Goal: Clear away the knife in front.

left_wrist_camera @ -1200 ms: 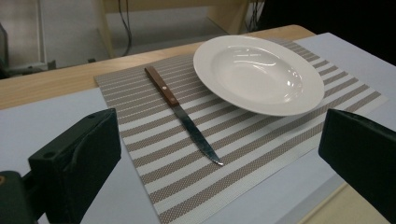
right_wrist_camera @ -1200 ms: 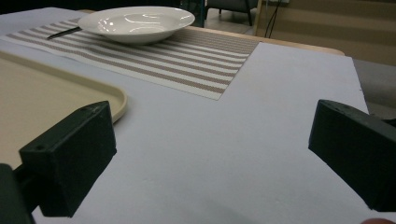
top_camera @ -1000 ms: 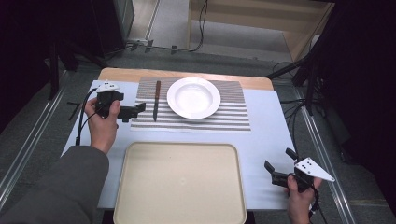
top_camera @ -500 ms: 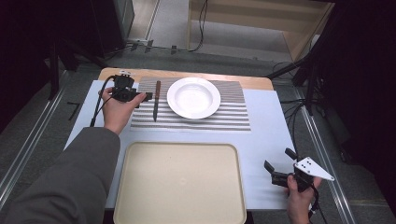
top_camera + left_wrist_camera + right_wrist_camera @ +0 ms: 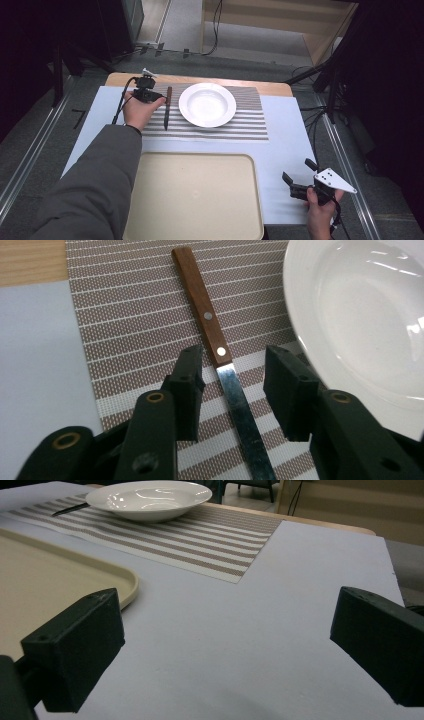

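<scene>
While the left claw (image 5: 234,385) hangs spread astride the knife (image 5: 220,357) where blade meets wooden handle, on the striped mat (image 5: 125,330) beside the white plate (image 5: 360,315), I judge it should lower squarely, then pinch. The right claw (image 5: 225,650) waits spread above the bench (image 5: 280,605).

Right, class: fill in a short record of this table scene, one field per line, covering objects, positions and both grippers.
Knife: flat on striped placemat, left of plate
Plate: white, empty, on placemat
Tray: beige, empty, near table edge
Left gripper: jaws open, straddling the knife where handle meets blade
Right gripper: jaws open, holding nothing, right of tray
</scene>
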{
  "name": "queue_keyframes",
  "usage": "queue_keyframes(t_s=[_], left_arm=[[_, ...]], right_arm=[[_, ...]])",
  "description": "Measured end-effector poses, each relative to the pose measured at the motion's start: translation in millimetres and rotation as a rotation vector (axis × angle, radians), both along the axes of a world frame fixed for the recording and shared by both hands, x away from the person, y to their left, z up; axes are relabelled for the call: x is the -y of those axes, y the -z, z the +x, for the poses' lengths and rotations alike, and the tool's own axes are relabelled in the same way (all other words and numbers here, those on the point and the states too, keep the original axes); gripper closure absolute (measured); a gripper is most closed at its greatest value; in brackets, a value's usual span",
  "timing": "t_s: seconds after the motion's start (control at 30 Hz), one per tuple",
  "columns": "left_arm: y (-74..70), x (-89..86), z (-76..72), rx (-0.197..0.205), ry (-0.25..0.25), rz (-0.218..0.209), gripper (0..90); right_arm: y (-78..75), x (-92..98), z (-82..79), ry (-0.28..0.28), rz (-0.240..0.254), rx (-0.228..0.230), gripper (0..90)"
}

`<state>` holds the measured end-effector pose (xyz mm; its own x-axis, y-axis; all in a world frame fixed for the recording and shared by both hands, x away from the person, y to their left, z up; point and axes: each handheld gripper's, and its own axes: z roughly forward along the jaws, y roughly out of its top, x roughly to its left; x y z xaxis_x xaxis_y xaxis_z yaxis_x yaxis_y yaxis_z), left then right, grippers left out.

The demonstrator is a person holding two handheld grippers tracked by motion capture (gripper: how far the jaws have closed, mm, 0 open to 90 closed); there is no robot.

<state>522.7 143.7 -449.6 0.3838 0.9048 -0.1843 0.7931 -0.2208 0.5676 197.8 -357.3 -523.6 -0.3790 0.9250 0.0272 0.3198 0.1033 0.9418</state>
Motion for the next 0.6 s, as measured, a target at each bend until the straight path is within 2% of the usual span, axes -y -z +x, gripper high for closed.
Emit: queue_keyframes(t_s=[0.13, 0.2, 0.37, 0.6], left_arm=[[6.3, 7.4, 6.4, -0.014, 0.006, 0.017, 62.5], [9.2, 9.4, 9.0, -0.018, 0.008, 0.017, 68.8], [18.1, 12.5, 15.8, -0.032, -0.019, 0.062, 67.9], [23.1, 18.5, 23.0, -0.042, -0.024, 0.055, 67.7]], right_arm=[[-0.1, 0.0, -0.2, 0.007, 0.005, -0.004, 0.0], [-0.1, 0.1, 0.4, 0.009, 0.001, -0.002, 0.0], [0.0, -0.2, 0.6, 0.008, -0.003, 0.0, 0.0], [0.0, -0.2, 0.8, 0.008, -0.002, -0.001, 0.0]])
